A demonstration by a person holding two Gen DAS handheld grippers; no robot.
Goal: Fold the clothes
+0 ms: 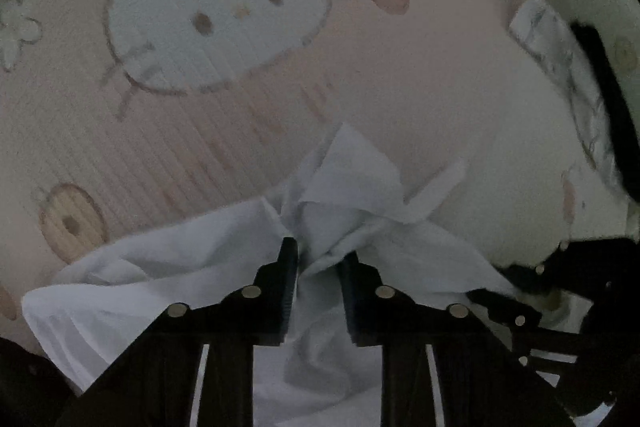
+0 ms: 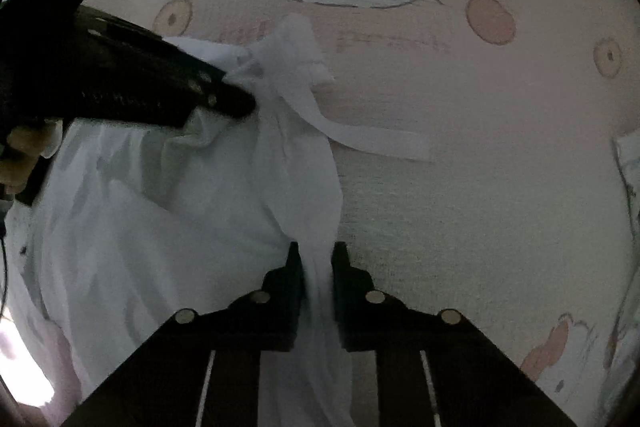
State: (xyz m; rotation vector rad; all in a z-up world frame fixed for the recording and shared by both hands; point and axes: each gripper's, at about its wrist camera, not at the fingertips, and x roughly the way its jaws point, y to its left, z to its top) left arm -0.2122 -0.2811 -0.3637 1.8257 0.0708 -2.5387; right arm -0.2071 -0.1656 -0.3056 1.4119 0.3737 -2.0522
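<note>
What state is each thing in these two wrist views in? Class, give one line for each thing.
White garment: crumpled, unfolded, gripped in two places.
White strap: lying loose on the sheet.
Left gripper: jaws shut on a bunch of the garment.
Right gripper: jaws shut on a hanging fold of the garment.
Pink cartoon-cat sheet: spread flat under the garment.
Printed cloth at the far edge: bunched up; cannot tell more.

You're seeing dim, grainy fisheye views, black vignetted corners, curved edges, soft blur, bright glare lower left.
</note>
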